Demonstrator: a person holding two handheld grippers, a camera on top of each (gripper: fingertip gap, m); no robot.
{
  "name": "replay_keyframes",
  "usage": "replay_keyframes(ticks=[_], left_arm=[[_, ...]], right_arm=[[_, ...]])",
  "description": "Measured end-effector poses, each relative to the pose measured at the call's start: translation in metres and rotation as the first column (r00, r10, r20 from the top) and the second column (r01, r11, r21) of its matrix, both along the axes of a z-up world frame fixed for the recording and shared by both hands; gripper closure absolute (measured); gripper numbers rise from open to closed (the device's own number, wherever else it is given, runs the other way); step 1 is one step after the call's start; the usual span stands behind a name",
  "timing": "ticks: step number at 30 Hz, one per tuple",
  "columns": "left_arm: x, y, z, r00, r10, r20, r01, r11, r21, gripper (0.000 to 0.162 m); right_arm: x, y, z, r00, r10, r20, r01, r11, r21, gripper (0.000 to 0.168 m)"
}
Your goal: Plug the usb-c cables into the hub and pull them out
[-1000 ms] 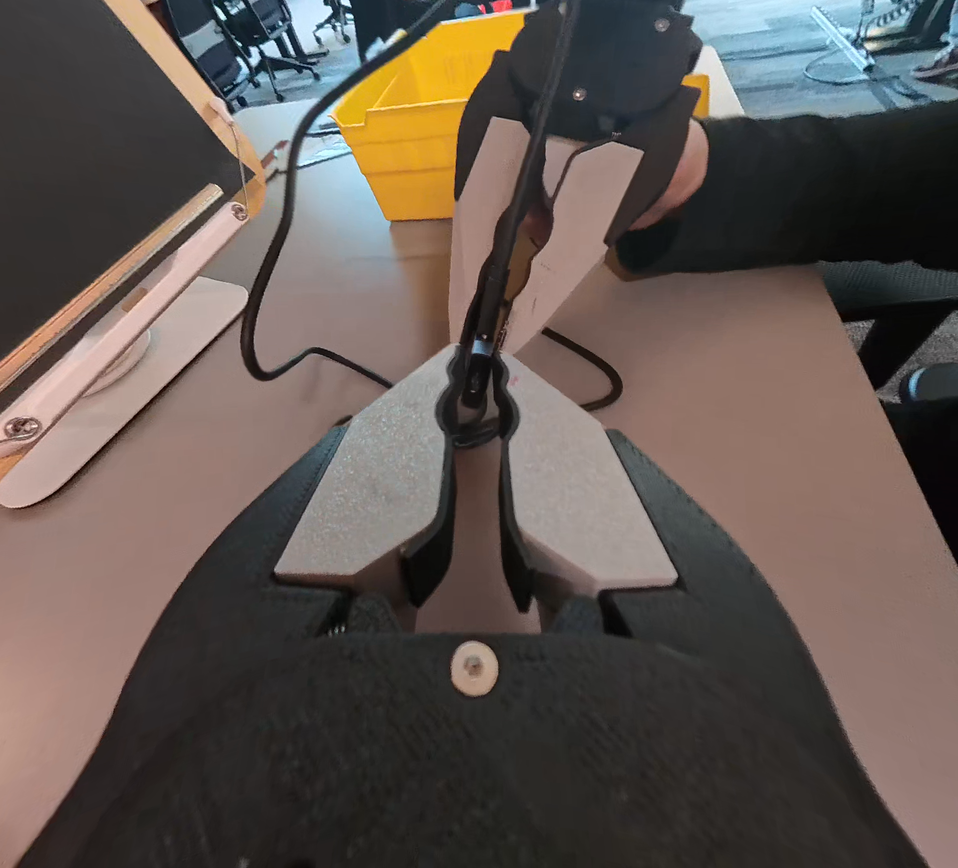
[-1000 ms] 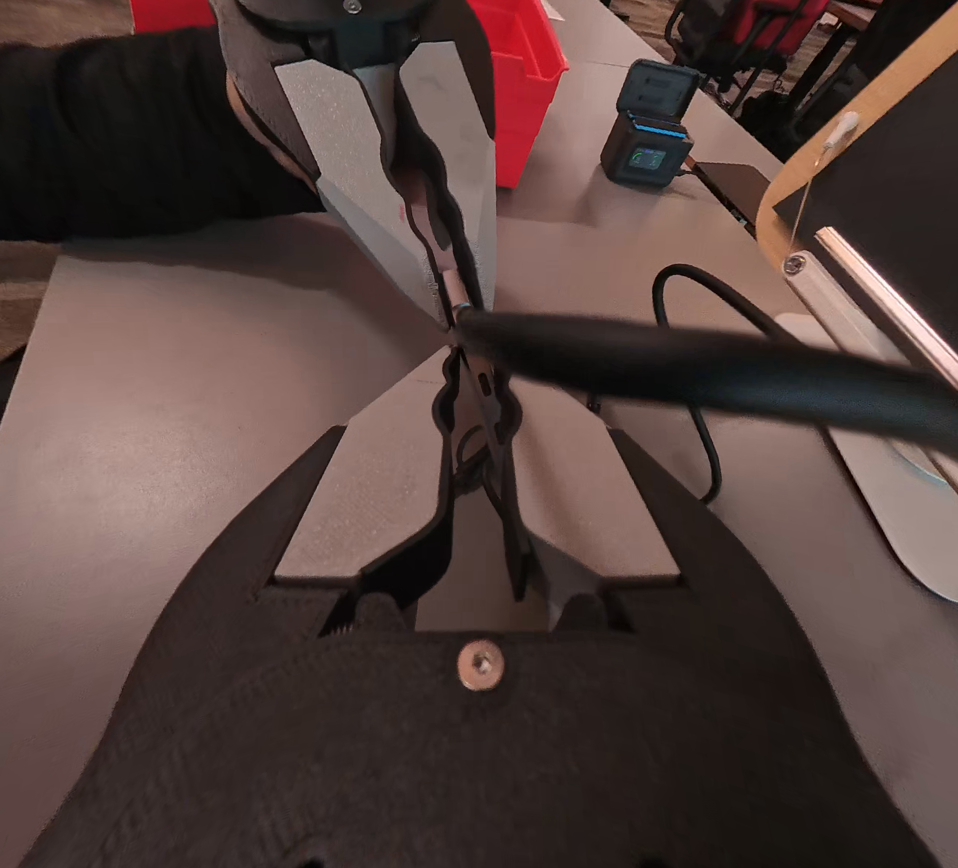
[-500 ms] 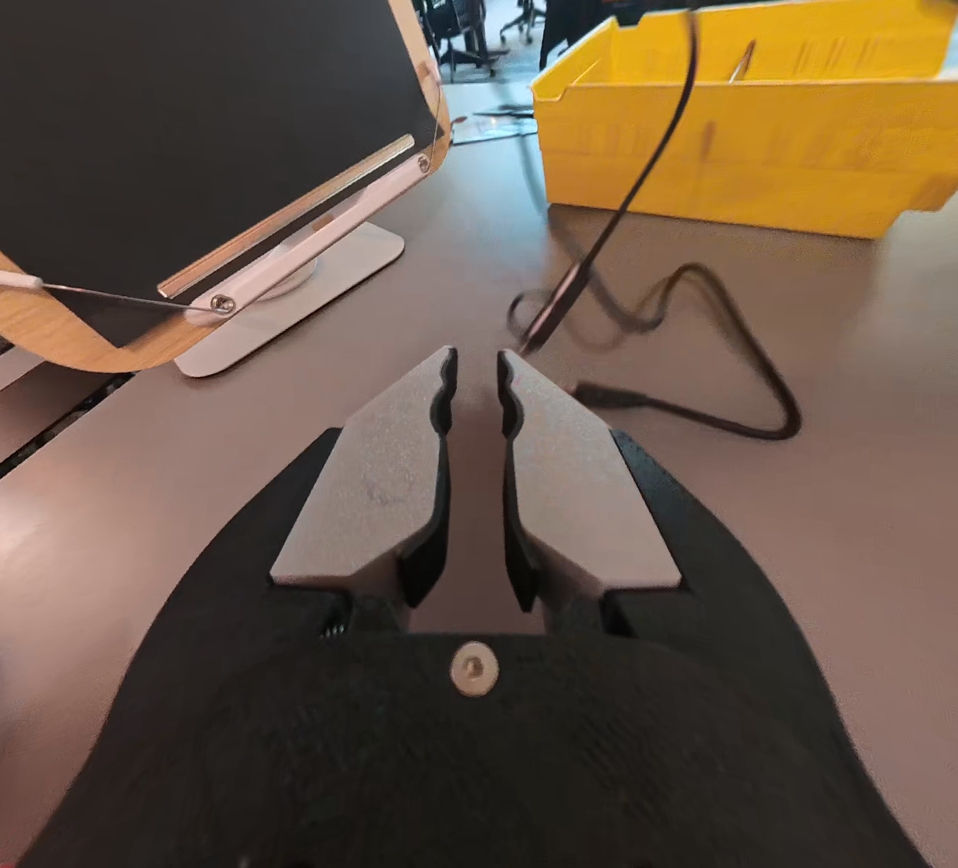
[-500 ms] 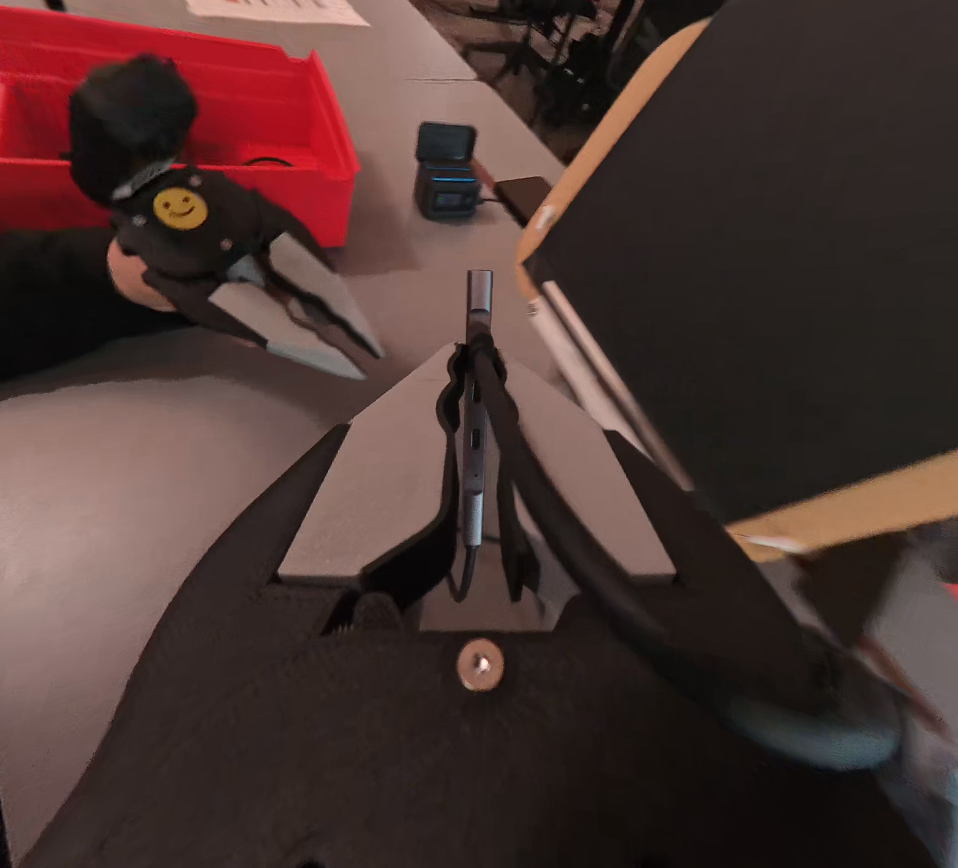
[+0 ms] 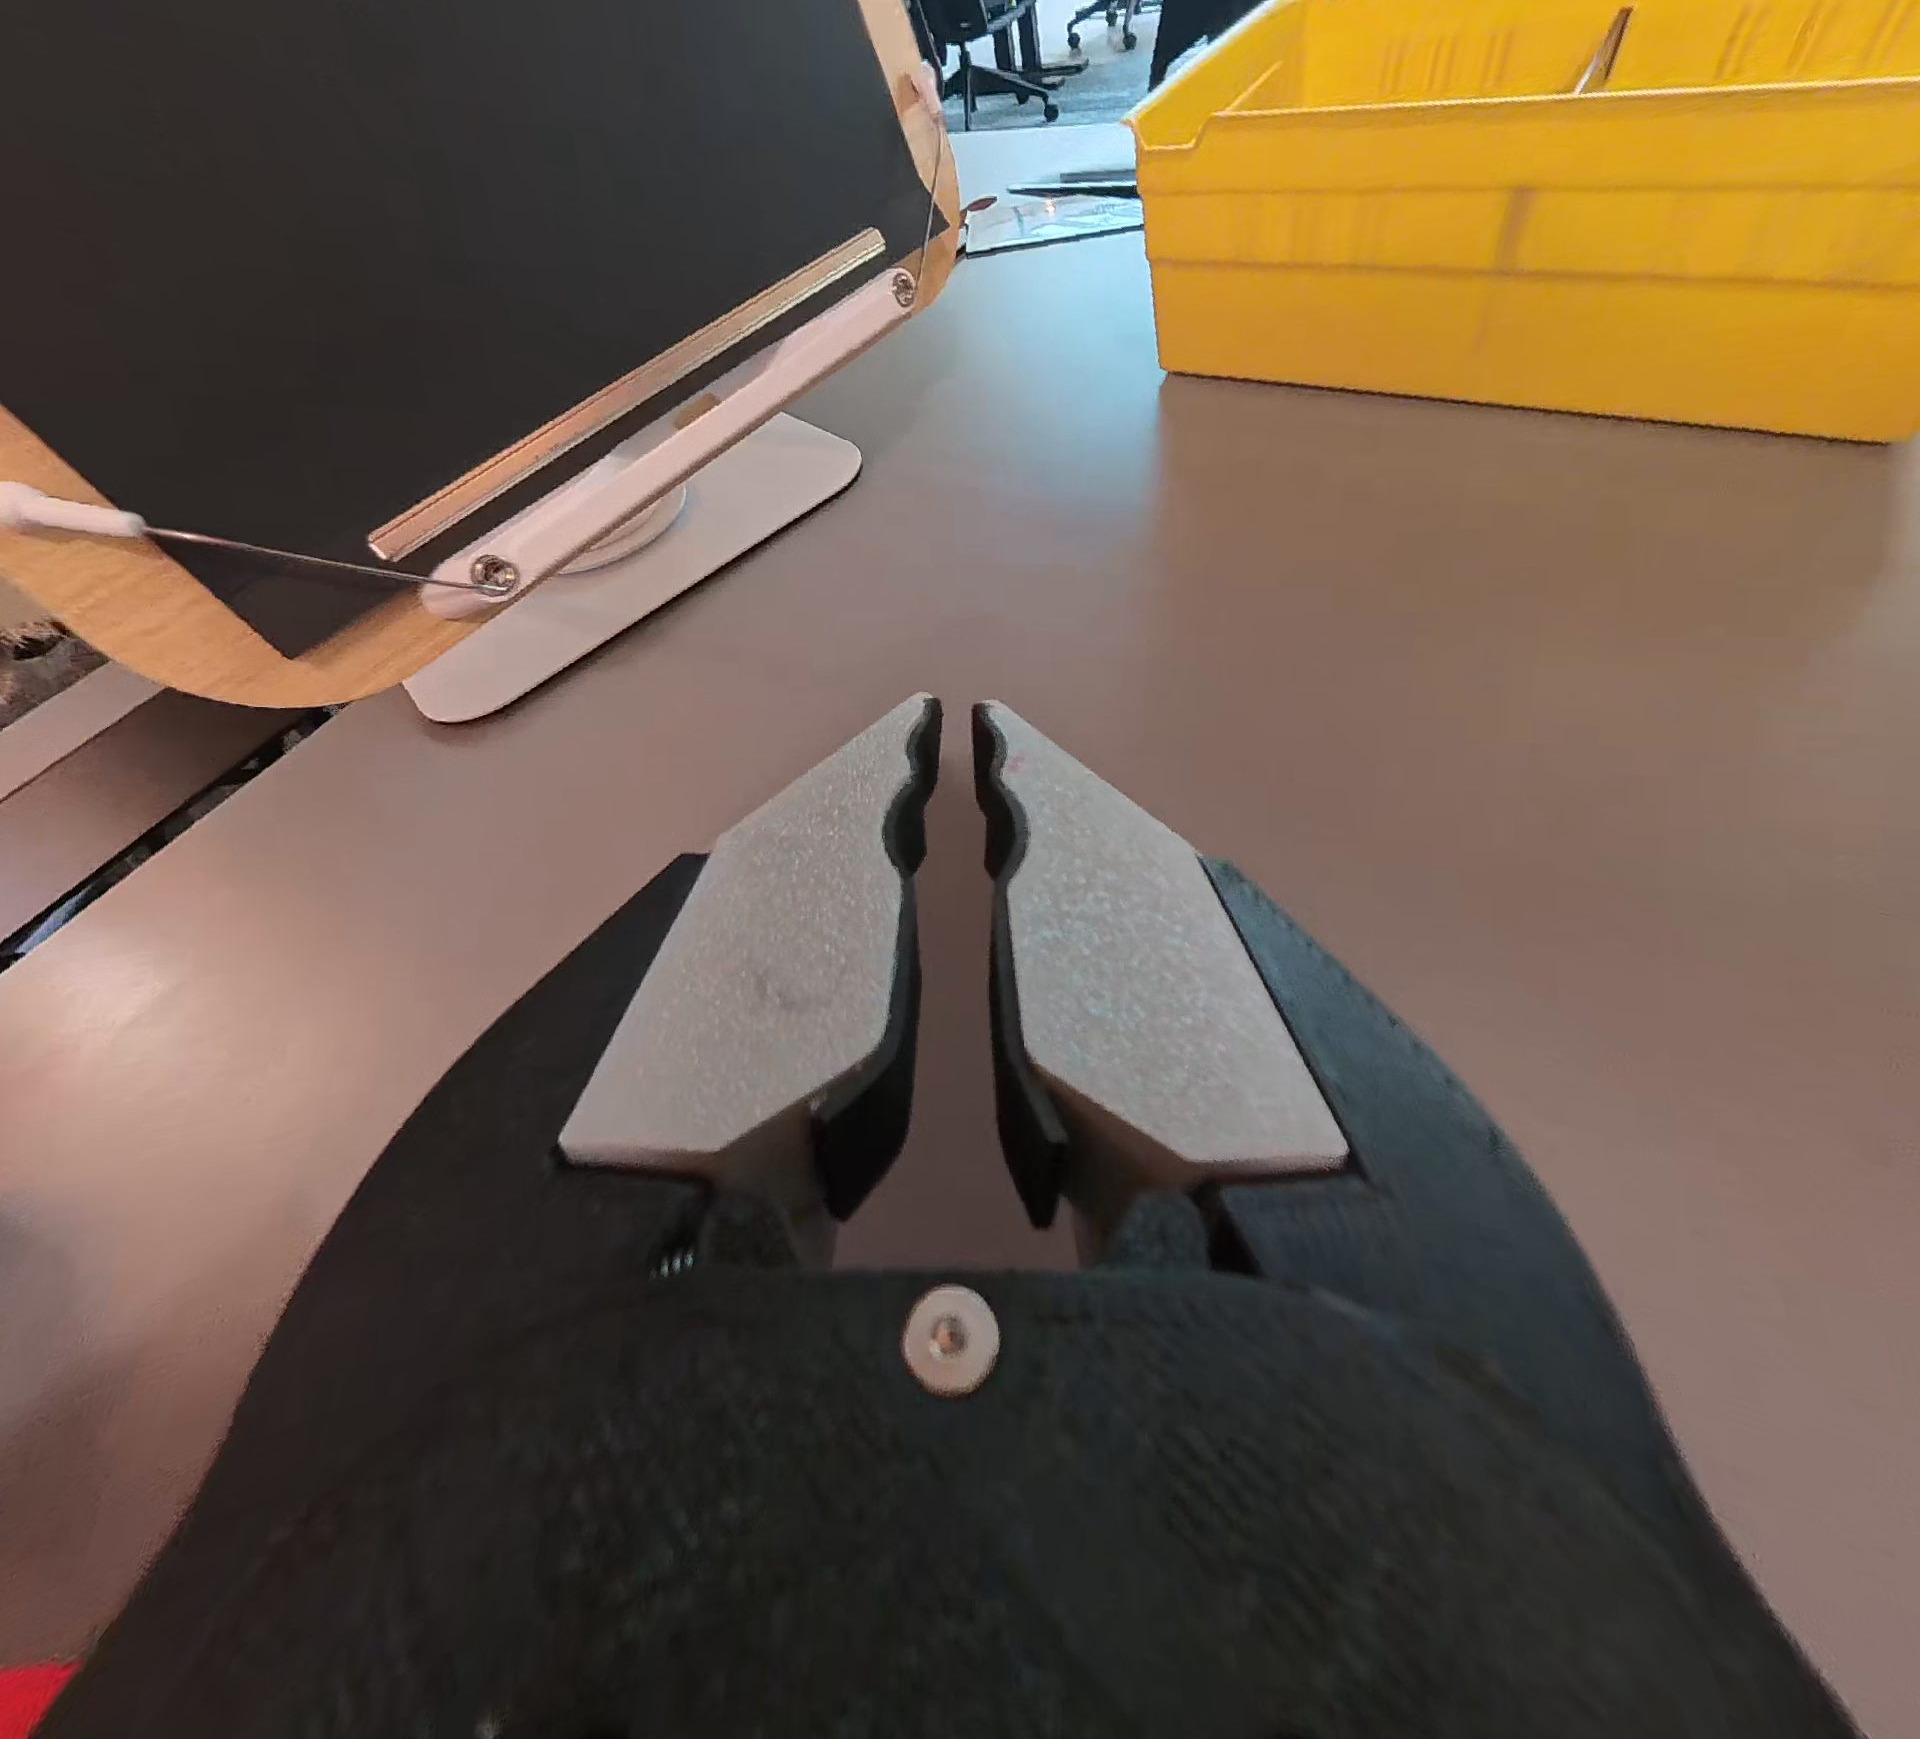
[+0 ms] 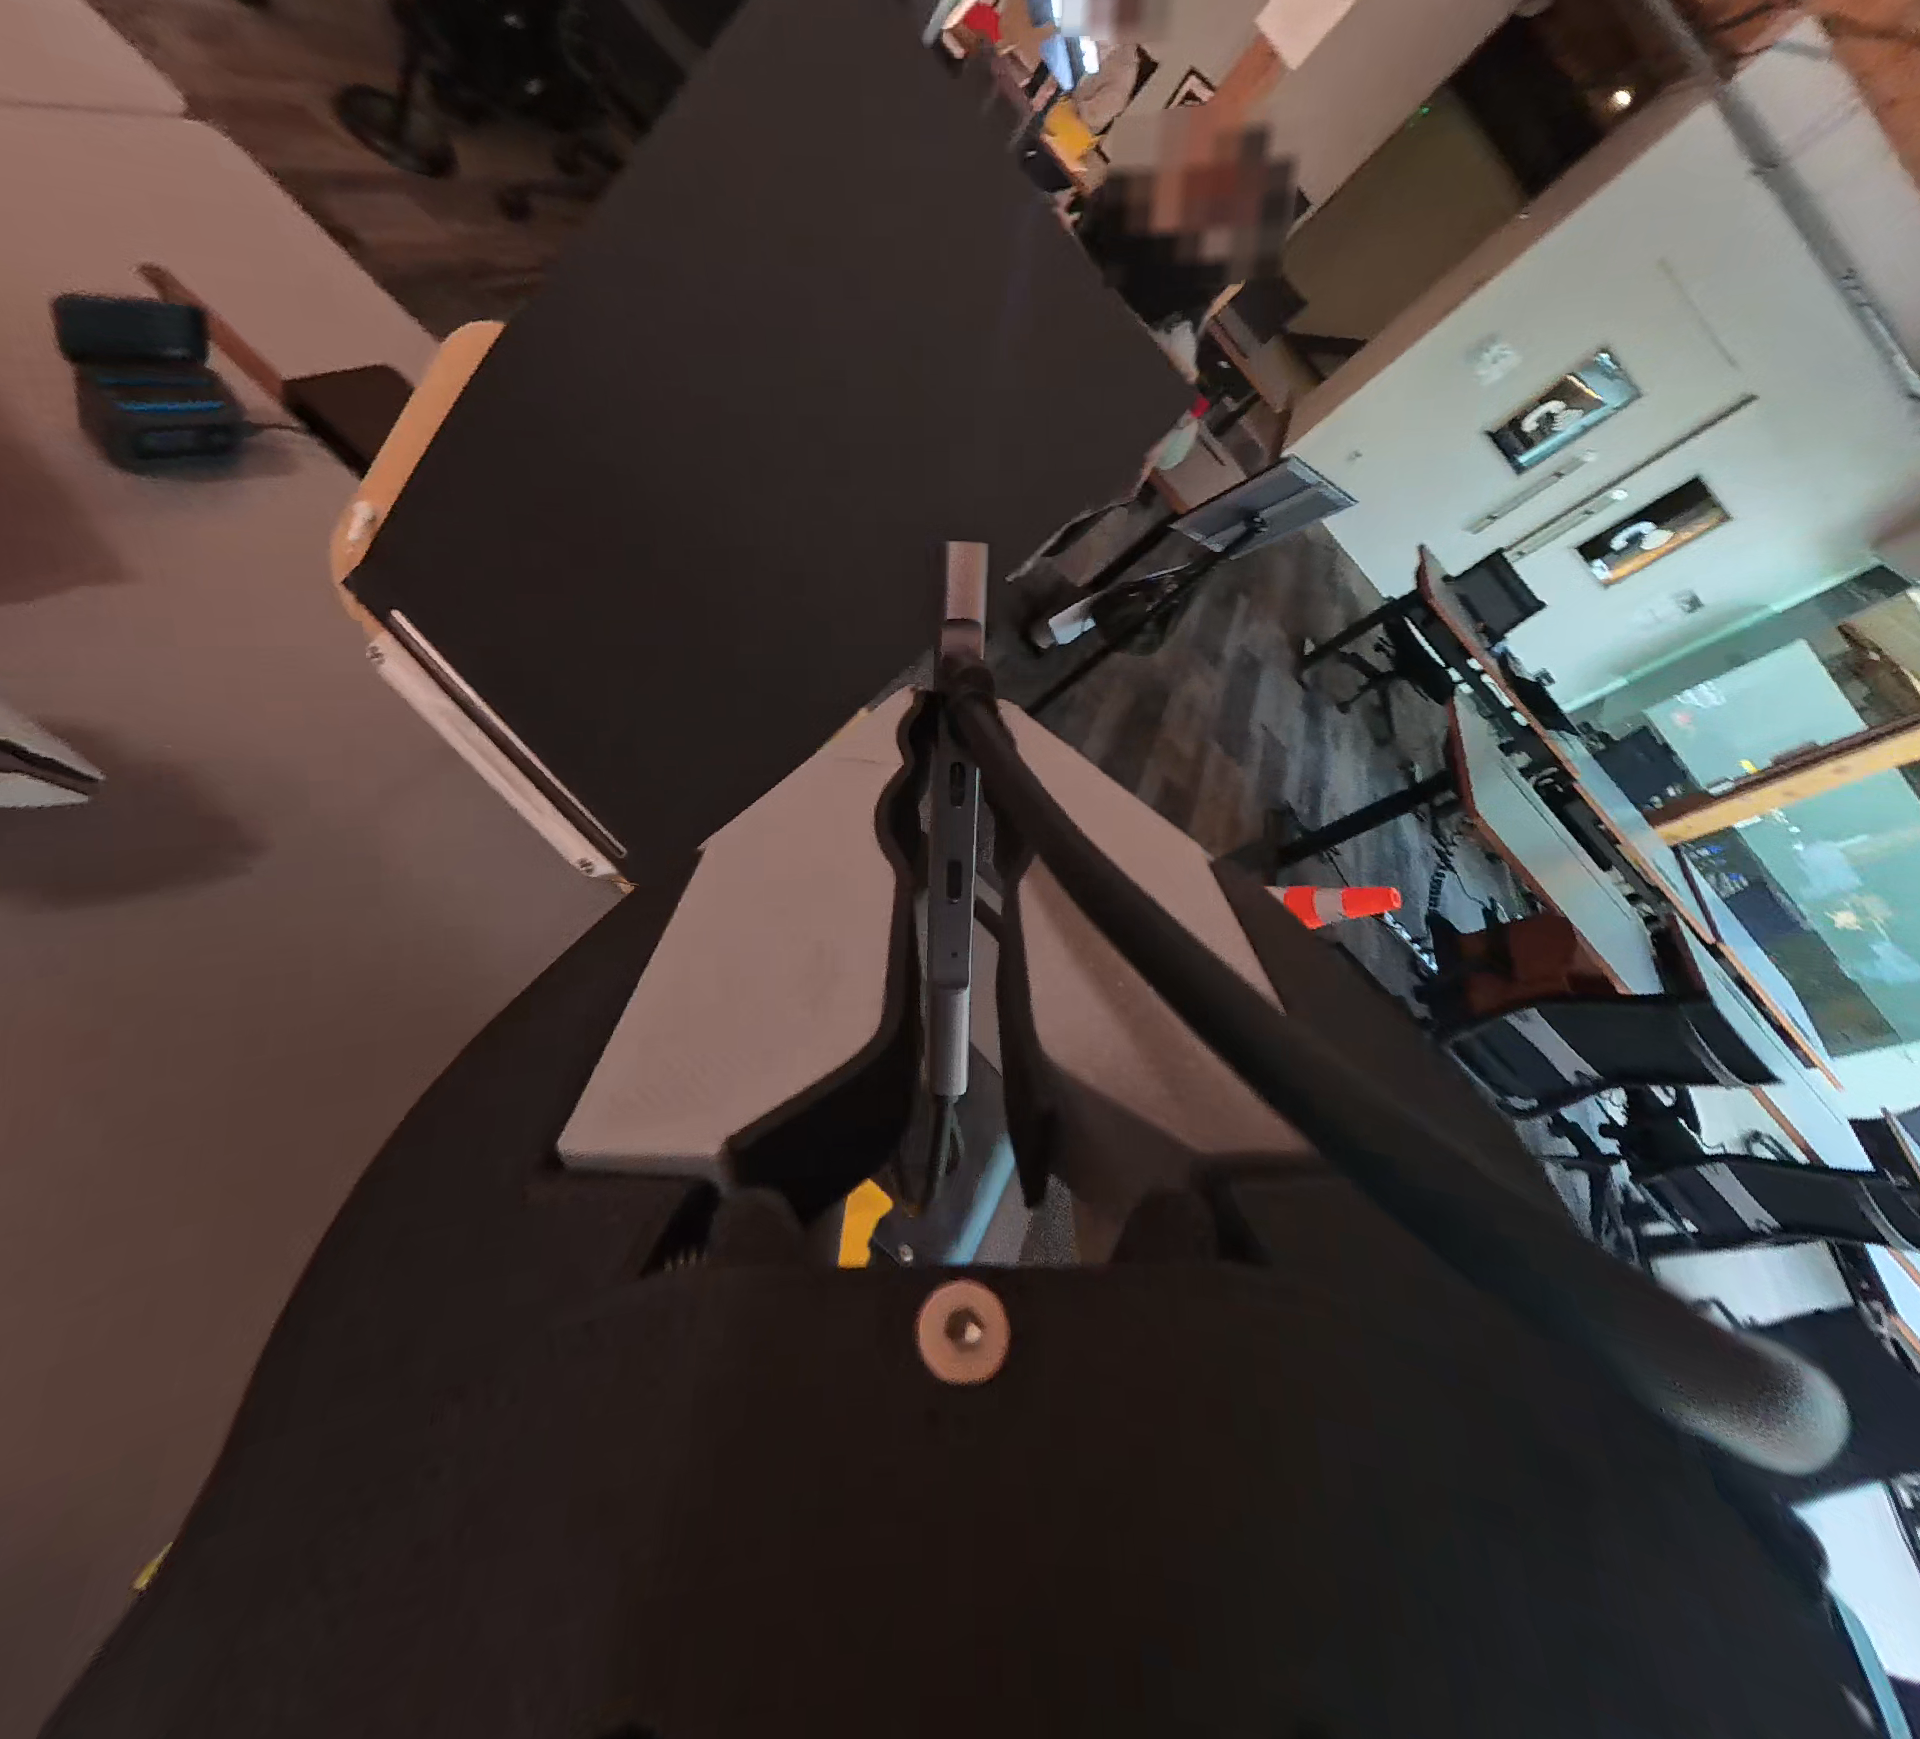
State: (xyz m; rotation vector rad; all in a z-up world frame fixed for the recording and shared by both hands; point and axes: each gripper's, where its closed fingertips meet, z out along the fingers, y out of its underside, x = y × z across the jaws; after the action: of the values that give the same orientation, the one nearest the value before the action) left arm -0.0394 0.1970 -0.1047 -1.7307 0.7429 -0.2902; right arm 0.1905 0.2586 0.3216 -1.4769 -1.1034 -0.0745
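So the handoff's over. On the left, the left gripper is empty now, jaws down to a narrow slit, hovering low over bare table; a second ago it was pinching a plug nose to nose with the other tool. The black board on its stand sits off to its left, the yellow bin to its right, and there's no cable anywhere in that view.

Over on the right, the right gripper has swung up and away from the table, clamped on the hub, which lies lengthwise in the slot with its end poking past the tips. A black cable leaves the hub near the tips and trails back toward the camera.

My read: one cable's been pulled out. Whether another remains, can't tell.
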Motion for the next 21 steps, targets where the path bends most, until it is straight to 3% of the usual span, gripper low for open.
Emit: replay_keyframes(ticks=[2, 6, 11, 21], left_arm=[[-0.001, 0.001, -0.001, 1.0, 0.005, 0.007, -0.005, 1.0, -0.01, 0.158], [0.0, 0.001, -0.005, 1.0, 0.002, -0.006, -0.002, 1.0, -0.021, 0.158], [0.004, 0.0, -0.01, 1.0, -0.009, -0.03, 0.008, 1.0, -0.027, 0.158], [0.003, 0.002, -0.016, 0.999, -0.005, -0.047, 0.004, 0.999, -0.04, 0.159]], right_arm=[[0.021, 0.004, 0.008, 0.999, -0.048, 0.001, 0.048, 0.999, -0.006, 0.162], [0.06, 0.012, -0.014, 0.994, -0.108, 0.027, 0.11, 0.99, -0.087, 0.162], [0.095, 0.008, -0.029, 0.994, -0.071, -0.088, 0.053, 0.98, -0.19, 0.162], [0.115, 0.021, -0.114, 0.999, -0.037, 0.012, 0.039, 0.954, -0.296, 0.162]])
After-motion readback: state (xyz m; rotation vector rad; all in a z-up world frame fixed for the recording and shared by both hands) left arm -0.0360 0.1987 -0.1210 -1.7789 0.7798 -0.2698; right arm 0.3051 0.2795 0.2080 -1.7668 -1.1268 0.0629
